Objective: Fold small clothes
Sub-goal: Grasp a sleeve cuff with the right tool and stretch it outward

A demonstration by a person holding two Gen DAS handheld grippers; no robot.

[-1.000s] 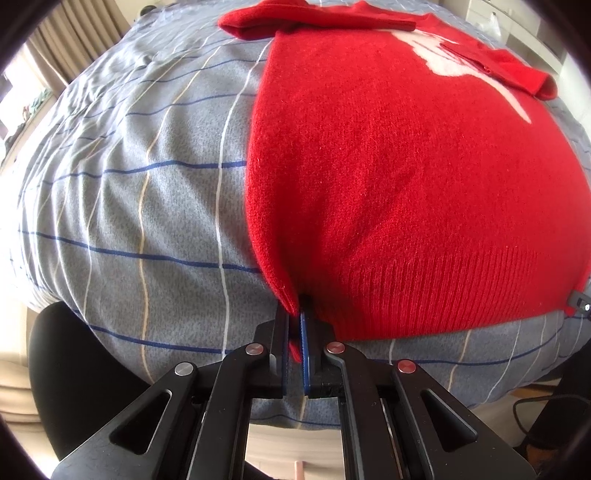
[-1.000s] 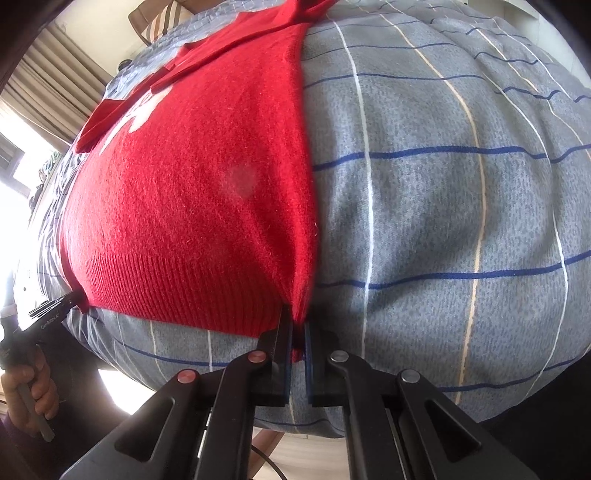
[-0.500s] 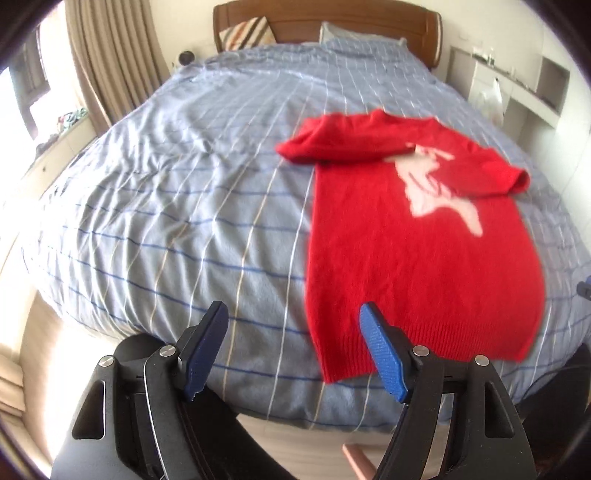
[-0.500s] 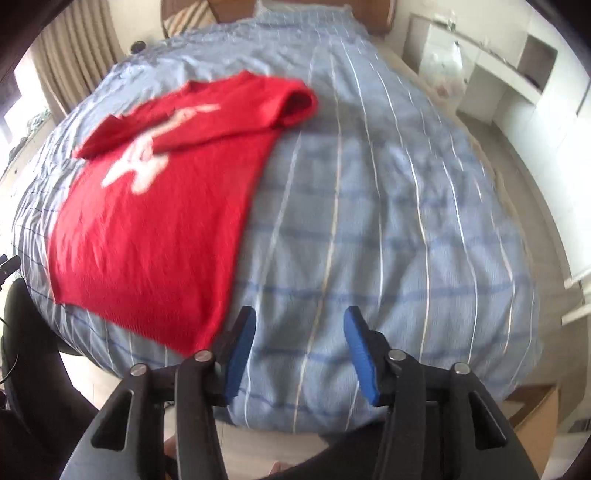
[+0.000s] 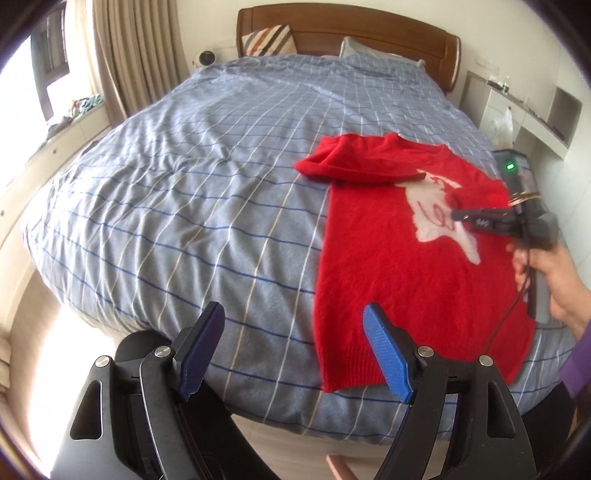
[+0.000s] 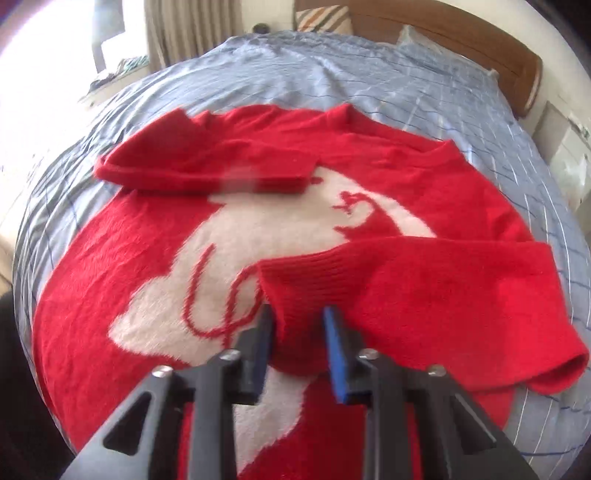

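A red sweater (image 5: pixel 388 258) with a white figure on its chest lies flat on the blue checked bed (image 5: pixel 184 203), hem toward me. Its left sleeve (image 6: pixel 207 162) is folded across the chest. My left gripper (image 5: pixel 291 310) hovers above the bed's near edge, left of the hem, its jaws opening with nothing between them. In the left wrist view a hand (image 5: pixel 554 280) holds my right gripper (image 5: pixel 456 215) over the sweater's right side. In the right wrist view, my right gripper (image 6: pixel 298 312) is shut on the ribbed cuff (image 6: pixel 295 280) of the right sleeve, which lies over the white figure.
A wooden headboard (image 5: pixel 347 29) and pillows (image 5: pixel 269 38) stand at the bed's far end. Curtains (image 5: pixel 122 55) hang at the left. White shelving (image 5: pixel 535 110) runs along the right wall. A dark seat (image 5: pixel 136 343) sits below the bed's near edge.
Both grippers let go of the sweater's hem corners and rose. The left one opened wide. The right one swung over to the right sleeve and closed round its cuff.
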